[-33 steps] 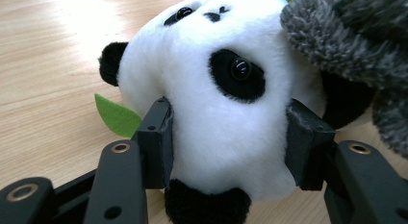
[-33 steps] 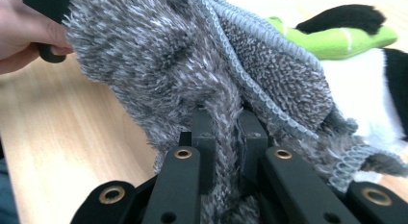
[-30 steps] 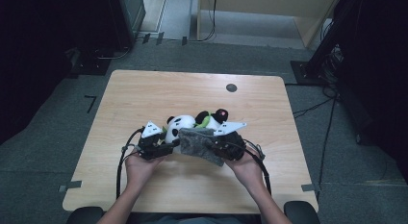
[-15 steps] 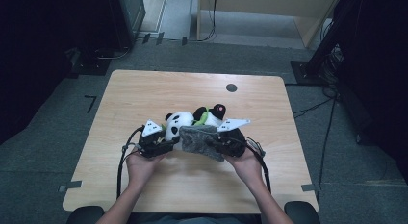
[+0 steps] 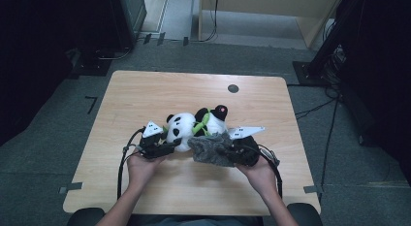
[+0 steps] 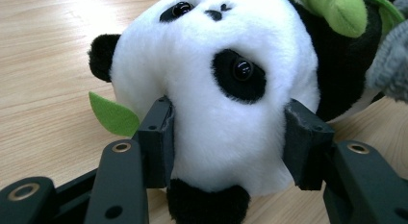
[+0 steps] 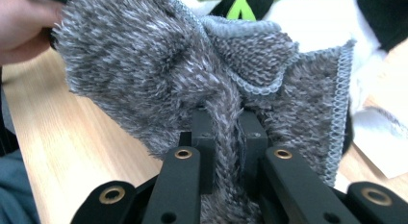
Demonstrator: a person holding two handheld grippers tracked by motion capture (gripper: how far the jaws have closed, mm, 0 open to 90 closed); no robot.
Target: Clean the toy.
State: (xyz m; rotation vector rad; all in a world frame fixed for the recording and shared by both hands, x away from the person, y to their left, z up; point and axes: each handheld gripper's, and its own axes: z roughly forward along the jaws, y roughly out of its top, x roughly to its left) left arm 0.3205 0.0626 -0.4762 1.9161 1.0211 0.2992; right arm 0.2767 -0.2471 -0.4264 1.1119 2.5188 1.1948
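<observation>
High view – worktop: a light wooden worktop with a small dark round disc near its far edge.
High view – toy: a plush panda lies on its side near the middle of the worktop, green leaf parts at its chest.
High view – cloth: a grey fuzzy cloth lies against the panda's lower body, on the person's side of it.
High view – hands: the left gripper sits at the panda's head, the right gripper at the cloth.
Left gripper view – grip: the left gripper has its jaws set on either side of the panda's white head, pads pressing into the plush – a green leaf pokes out beside one jaw.
Right gripper view – grip: the right gripper is pressed together on a gathered fold of the grey cloth; the panda's white fur lies just behind it.
</observation>
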